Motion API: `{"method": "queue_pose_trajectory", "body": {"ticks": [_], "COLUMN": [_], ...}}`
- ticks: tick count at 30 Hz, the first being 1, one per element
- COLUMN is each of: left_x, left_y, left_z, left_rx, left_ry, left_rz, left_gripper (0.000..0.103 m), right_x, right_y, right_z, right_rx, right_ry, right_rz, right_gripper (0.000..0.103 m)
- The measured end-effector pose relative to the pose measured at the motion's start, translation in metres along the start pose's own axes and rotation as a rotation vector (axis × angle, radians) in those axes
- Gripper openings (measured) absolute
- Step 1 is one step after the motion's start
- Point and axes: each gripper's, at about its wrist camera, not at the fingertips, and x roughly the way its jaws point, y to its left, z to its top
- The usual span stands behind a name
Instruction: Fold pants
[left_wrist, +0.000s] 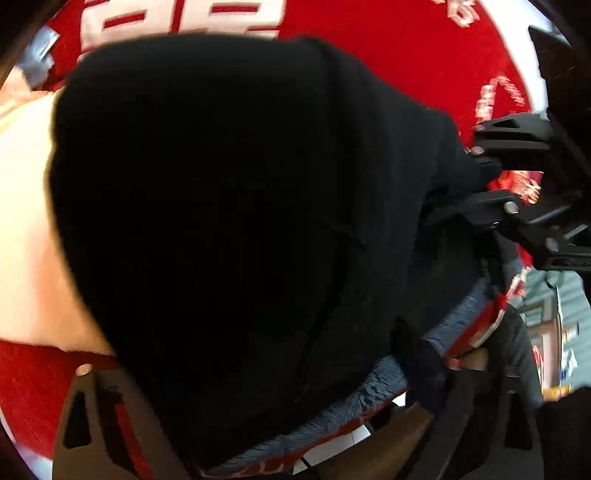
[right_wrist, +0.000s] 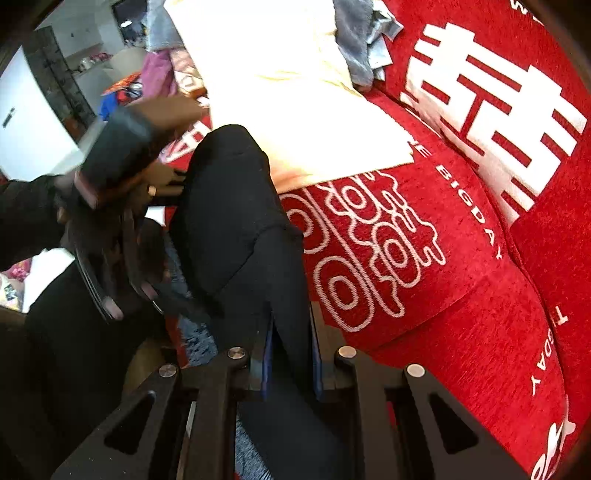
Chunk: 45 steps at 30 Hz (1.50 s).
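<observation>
While the fold is mid-air, order runs big to small:
Bedspread (right_wrist: 461, 229): red; landing surface.
Black pants (right_wrist: 236, 206): draped above it, edge pinched.
Right gripper (right_wrist: 290, 354): clamped on the pants; hold firm.
Left gripper (left_wrist: 258, 424): jaws wide, gripping nothing; take the opposite edge level.

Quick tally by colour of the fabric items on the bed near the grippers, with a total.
Black: 1, the pants
Red: 1, the bedspread
Cream: 1, the sheet
Grey: 1, the cloth
Pink: 1, the garment
Total: 5
</observation>
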Motion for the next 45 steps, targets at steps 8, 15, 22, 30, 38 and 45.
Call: {"method": "queue_pose_trajectory", "body": {"ticks": [8, 15, 22, 30, 38, 45], "left_x": [-0.003, -0.018, -0.048, -0.054, -0.044, -0.003], "left_y": [0.002, -0.040, -0.101, -0.155, -0.273, -0.389], "left_z": [0.009, 0.010, 0.020, 0.044, 0.084, 0.106], "left_rx": [-0.071, -0.066, 0.071, 0.104, 0.229, 0.393], "left_ry": [0.053, 0.041, -0.026, -0.028, -0.012, 0.032], "left_rz": [0.031, 0.067, 0.173, 0.216, 0.188, 0.140], "left_gripper": [0.035, 0.027, 0.027, 0.025, 0.024, 0.021], "right_x": [-0.014, 0.013, 0.004, -0.036, -0.108, -0.146], "right_y": [-0.053, -0.062, 0.019, 0.044, 0.021, 0.005], "right_z": [-0.024, -0.108, -0.142, -0.164, -0.208, -0.268], "right_rx": [0.311, 0.599, 0.523, 0.468, 0.594, 0.660], "right_ry": [0.008, 0.131, 0.062, -0.013, -0.160, -0.183], "right_rz": [-0.227, -0.371, -0.269, -0.319, -0.423, -0.464], "right_gripper": [0.054, 0.059, 0.077, 0.081, 0.081, 0.081]}}
